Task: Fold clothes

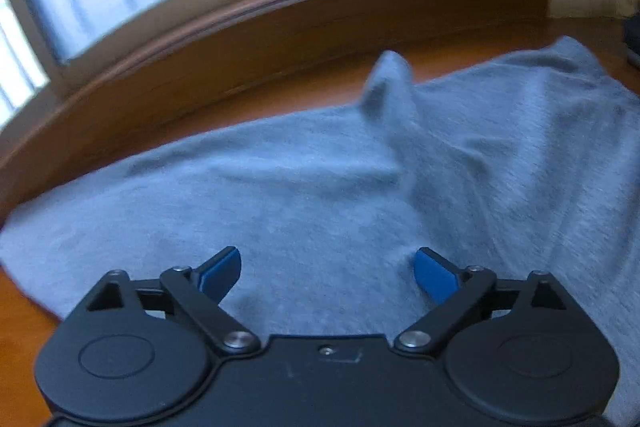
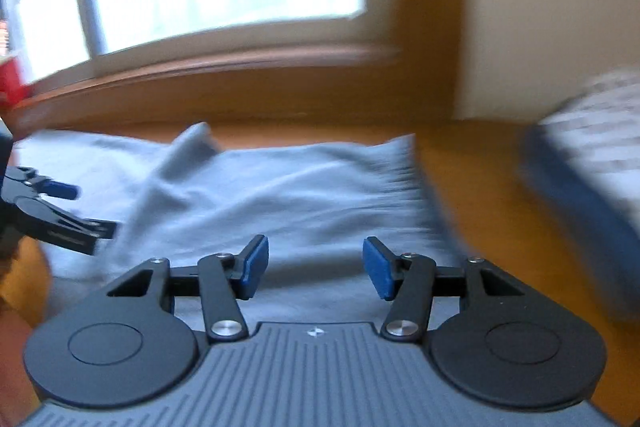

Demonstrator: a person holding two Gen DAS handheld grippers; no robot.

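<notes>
Between folds: the grey garment (image 1: 320, 195) lay rumpled on the wooden surface (image 2: 472, 163) below the window, one peak standing up. Left tool (image 1: 327, 273) gaped wide and right tool (image 2: 316, 267) half open, both empty above the cloth. Next move, likely: regrasp an edge.

A wooden table (image 1: 472, 63) with a warm orange-brown top carries the laundry. Spread across most of it lies a light grey garment (image 1: 320, 195), soft and rumpled, with one small peak of cloth standing up along its far edge. Bare wood shows beyond the garment, on the window side, and at the near left corner. To the right, apart from the grey garment, a second piece of fabric (image 2: 592, 163) rests on the table, pale with a dark blue edge; it is too blurred to identify.
</notes>
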